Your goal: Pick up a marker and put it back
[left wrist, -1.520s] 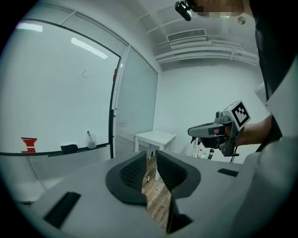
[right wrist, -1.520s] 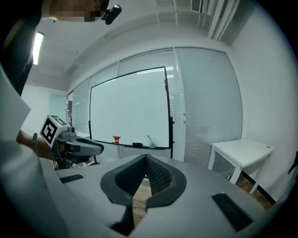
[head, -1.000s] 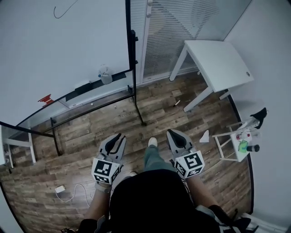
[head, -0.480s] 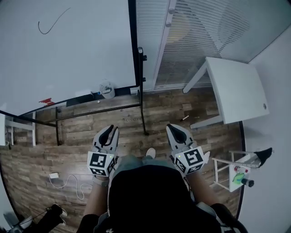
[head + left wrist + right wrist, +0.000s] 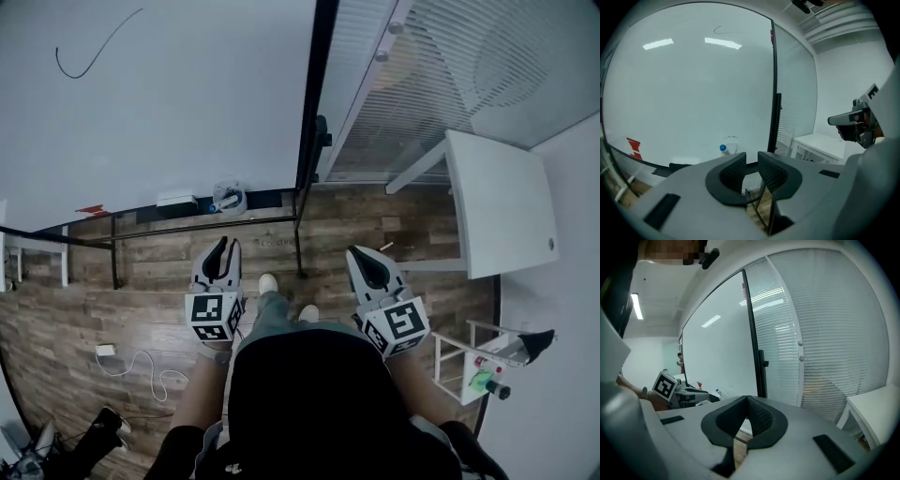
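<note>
A blue-capped marker (image 5: 217,206) sticks out of a round white holder (image 5: 230,197) on the whiteboard (image 5: 169,103) ledge; the left gripper view shows the marker (image 5: 723,148) well ahead of the jaws. My left gripper (image 5: 223,246) is held above the floor, short of the ledge, its jaws a narrow gap apart with nothing between them (image 5: 751,161). My right gripper (image 5: 361,255) hangs to the right of the board's black post (image 5: 307,150), fingertips touching and empty (image 5: 746,401). A white eraser (image 5: 176,200) lies on the ledge left of the holder.
The board's black stand legs (image 5: 112,246) cross the wooden floor ahead. A white table (image 5: 497,211) stands at the right before a blind-covered glass wall (image 5: 450,66). A small rack with bottles (image 5: 487,375) sits at lower right. A charger and cable (image 5: 105,352) lie left; a pen (image 5: 385,246) lies on the floor.
The person has stepped closer to the whiteboard, so the ledge and holder now lie nearer the grippers. Both grippers keep the same pose and jaw state.
</note>
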`<act>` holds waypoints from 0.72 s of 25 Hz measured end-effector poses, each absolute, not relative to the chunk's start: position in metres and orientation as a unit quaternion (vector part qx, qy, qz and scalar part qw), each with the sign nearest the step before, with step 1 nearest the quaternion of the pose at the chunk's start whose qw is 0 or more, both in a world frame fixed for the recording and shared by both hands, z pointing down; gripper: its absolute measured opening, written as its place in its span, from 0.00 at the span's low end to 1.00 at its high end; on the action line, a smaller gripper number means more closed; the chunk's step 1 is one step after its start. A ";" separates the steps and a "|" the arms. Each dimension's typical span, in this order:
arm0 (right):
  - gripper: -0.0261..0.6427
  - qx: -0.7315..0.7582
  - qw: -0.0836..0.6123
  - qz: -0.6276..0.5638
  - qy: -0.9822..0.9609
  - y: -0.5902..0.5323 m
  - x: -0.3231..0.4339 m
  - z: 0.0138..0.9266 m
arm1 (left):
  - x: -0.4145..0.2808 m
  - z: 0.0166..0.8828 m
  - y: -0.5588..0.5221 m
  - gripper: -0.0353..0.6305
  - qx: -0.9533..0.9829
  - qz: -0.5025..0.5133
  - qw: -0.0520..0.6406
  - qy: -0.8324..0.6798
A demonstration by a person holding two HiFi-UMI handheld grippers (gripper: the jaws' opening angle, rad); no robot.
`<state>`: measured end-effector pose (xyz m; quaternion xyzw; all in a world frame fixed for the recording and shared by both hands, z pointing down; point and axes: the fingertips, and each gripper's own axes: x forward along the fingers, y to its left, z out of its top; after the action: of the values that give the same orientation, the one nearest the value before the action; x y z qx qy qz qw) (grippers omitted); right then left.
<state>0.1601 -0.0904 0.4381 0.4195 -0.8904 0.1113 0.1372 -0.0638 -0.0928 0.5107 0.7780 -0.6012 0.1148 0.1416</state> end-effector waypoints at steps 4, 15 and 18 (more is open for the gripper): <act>0.08 0.438 0.146 0.115 -0.880 -0.118 0.153 0.443 | -0.087 0.535 -0.114 0.17 0.762 0.116 0.169 -0.614; 0.08 0.470 0.159 0.125 -0.859 -0.155 0.135 0.456 | -0.112 0.557 -0.159 0.24 0.767 0.111 0.177 -0.607; 0.08 0.473 0.160 0.127 -0.857 -0.157 0.130 0.459 | -0.113 0.554 -0.166 0.24 0.776 0.111 0.165 -0.599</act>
<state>0.1295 -0.1568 0.4586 0.4726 -0.8571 0.1274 0.1603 -0.1134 -0.1664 0.5540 0.7758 -0.5988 0.1111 0.1650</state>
